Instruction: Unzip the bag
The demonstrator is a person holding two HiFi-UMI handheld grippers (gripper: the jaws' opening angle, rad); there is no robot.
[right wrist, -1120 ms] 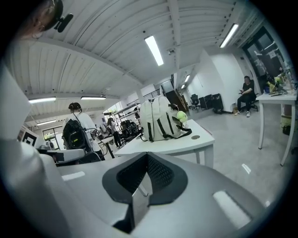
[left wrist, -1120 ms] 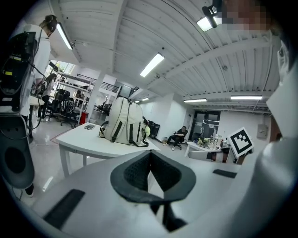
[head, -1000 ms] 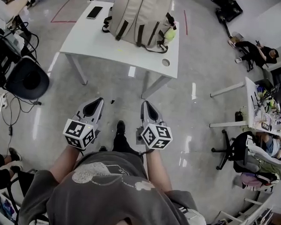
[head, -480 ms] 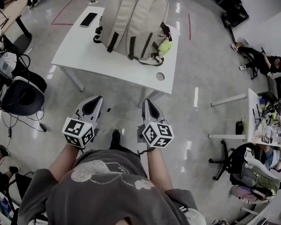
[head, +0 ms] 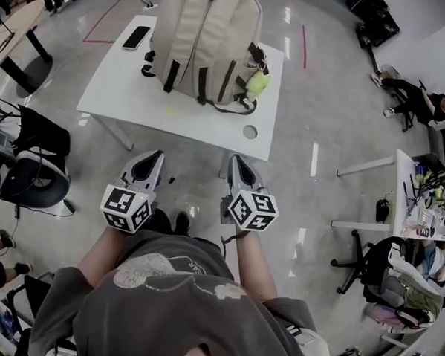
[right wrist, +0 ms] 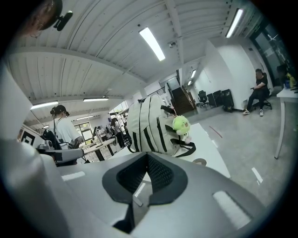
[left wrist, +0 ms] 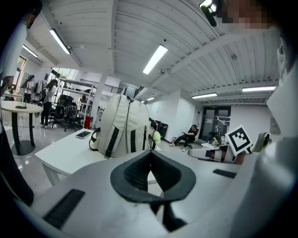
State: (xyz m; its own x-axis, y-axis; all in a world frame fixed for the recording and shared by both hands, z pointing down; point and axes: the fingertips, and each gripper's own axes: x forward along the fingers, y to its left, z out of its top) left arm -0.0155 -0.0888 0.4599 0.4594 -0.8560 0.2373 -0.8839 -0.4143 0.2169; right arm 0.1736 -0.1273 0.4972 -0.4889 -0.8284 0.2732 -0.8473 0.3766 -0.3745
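A beige backpack point(head: 204, 38) with dark straps stands upright on a white table point(head: 137, 102), ahead of me. A small green plush toy point(head: 257, 83) hangs at its right side. Both grippers are held low over the floor, short of the table's near edge and well apart from the bag. My left gripper point(head: 155, 158) and right gripper point(head: 234, 161) are shut, with nothing between the jaws. The backpack point(left wrist: 122, 131) shows beyond the left gripper point(left wrist: 150, 155). From the right gripper point(right wrist: 147, 157), the bag point(right wrist: 149, 125) and the plush toy point(right wrist: 180, 124) are visible. I cannot make out the zipper.
A black phone point(head: 135, 36) lies on the table's far left, and a round cable hole point(head: 249, 131) sits near its front right corner. An office chair point(head: 29, 182) stands to my left. Desks, chairs and seated people point(head: 416, 102) fill the right side.
The table and backpack have come closer and sit lower in the head view as I walk forward. Both grippers keep their pose and stay shut.
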